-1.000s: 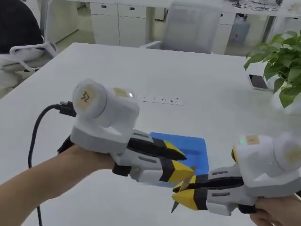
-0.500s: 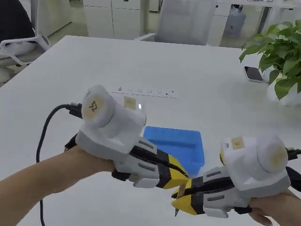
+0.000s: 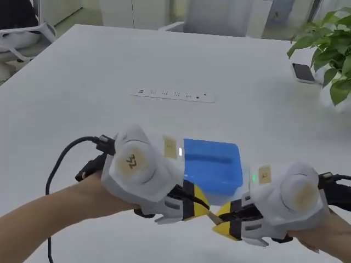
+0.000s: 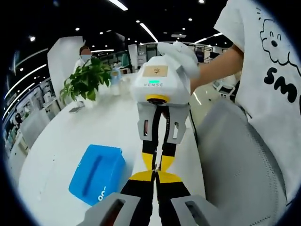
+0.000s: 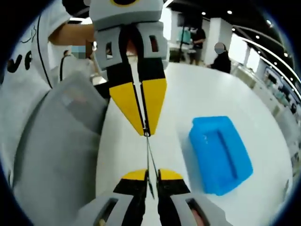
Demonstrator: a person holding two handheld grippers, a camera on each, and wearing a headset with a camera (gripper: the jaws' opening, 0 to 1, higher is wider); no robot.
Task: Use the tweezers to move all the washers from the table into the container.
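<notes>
While the left gripper (image 3: 200, 204) and right gripper (image 3: 222, 219) meet tip to tip, fingers of both pinching the tweezers (image 5: 148, 160) between them, the container (image 3: 214, 164) sits just on their far side on the surface (image 3: 164, 66), and whether any washers are moved I cannot tell.

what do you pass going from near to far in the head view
right gripper → blue container → power strip → phone → office chair
</notes>
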